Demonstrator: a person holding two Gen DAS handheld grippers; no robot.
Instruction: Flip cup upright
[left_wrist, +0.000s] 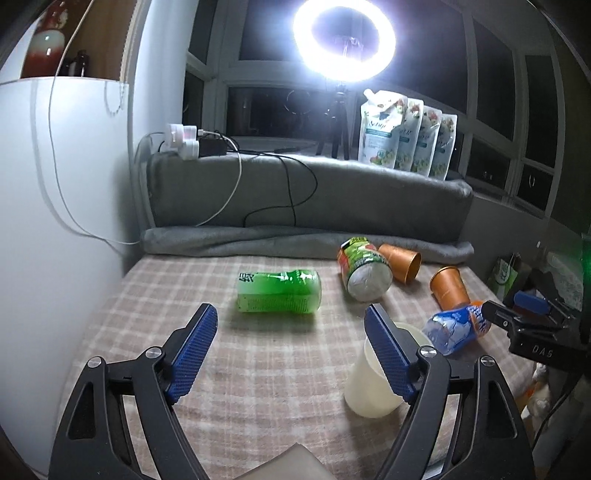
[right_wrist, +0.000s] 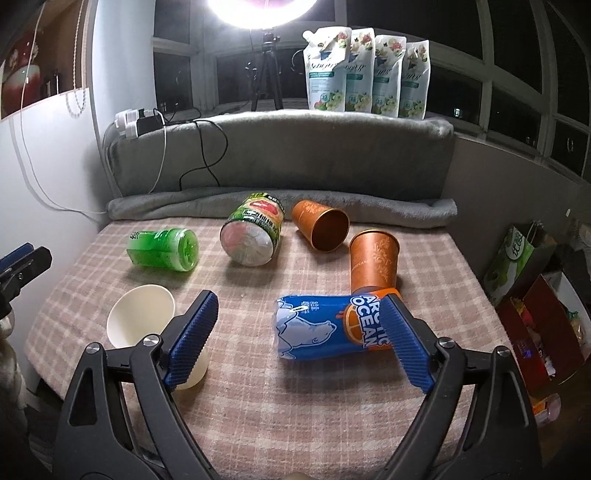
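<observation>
cream paper, lying on its side: the paper cup (right_wrist: 142, 317) rests on the checked cloth (right_wrist: 258, 398) with its open mouth turned up and toward the right wrist camera and its base hidden behind that gripper's left finger. in the right wrist view it sits at about 9 o'clock from the right gripper (right_wrist: 297, 332), whose jaws are spread wide and hold nothing; the blue arctic ocean bottle (right_wrist: 332, 328) lies between those jaws instead, its long axis running 9 to 3. in the left wrist view the same paper cup (left_wrist: 373, 384) lies at about 4 o'clock, just behind the right-hand finger of the left gripper (left_wrist: 291, 347), which is also wide open and empty. by my reading the left gripper is the nearer one, and the cup's long axis runs roughly 11 to 5 in its view, so the jaws would need to shift right and close across the wall. two copper cups also lie tipped: one copper cup (right_wrist: 321, 230) at 12 o'clock with its mouth toward the camera, another copper cup (right_wrist: 373, 262) touching the bottle's orange end. the green bottle (left_wrist: 279, 291) and the labelled jar (left_wrist: 364, 267) lie well apart from the paper cup, leaving open cloth around it, though the cloth's near edge is close.
</observation>
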